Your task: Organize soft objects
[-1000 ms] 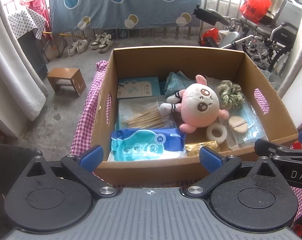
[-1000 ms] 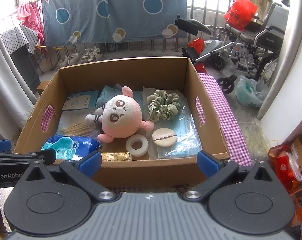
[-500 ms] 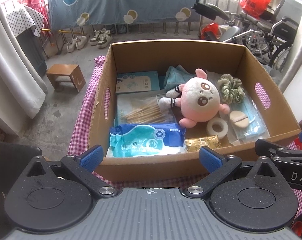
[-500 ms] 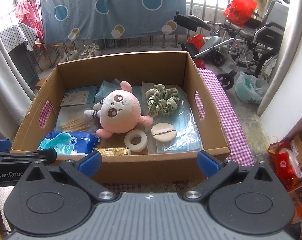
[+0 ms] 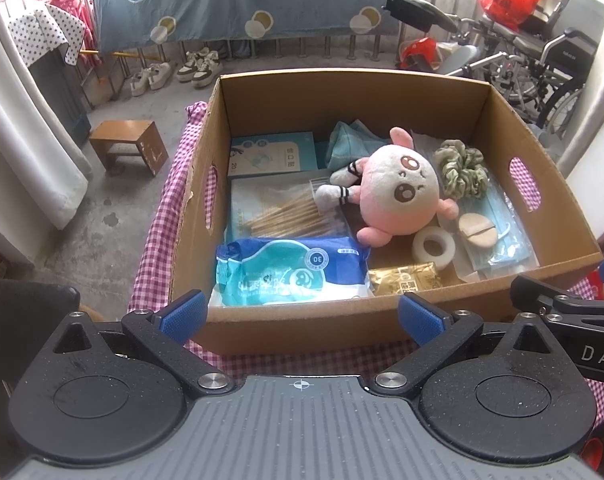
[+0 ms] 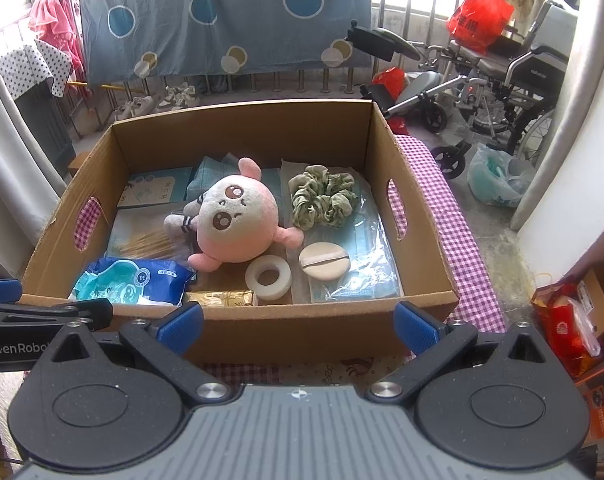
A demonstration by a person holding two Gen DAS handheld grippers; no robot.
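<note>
A cardboard box (image 5: 286, 330) (image 6: 286, 336) sits on a pink checked cloth. Inside lie a pink plush toy (image 5: 397, 194) (image 6: 238, 220), a green scrunchie (image 5: 461, 168) (image 6: 323, 200), a beige powder puff (image 5: 475, 230) (image 6: 323, 266), a white tape roll (image 5: 433, 246) (image 6: 268, 278), a blue wet-wipes pack (image 5: 290, 276) (image 6: 134, 280), packed face masks (image 5: 505, 240) (image 6: 365, 264), a teal cloth (image 5: 349, 146) and cotton swabs (image 5: 286, 214). My left gripper (image 5: 300, 316) and right gripper (image 6: 298, 322) both hover open at the box's near wall, holding nothing.
A gold sachet (image 5: 405, 278) and a teal booklet (image 5: 272, 156) also lie in the box. A wooden stool (image 5: 128, 148) stands on the floor to the left. Wheelchairs (image 6: 497, 80) and bags crowd the right. A blue sheet (image 6: 222, 16) hangs behind.
Both grippers have risen and drawn back slightly, so the box sits lower and smaller in each view. The things in the box have not moved, and both grippers stay open.
</note>
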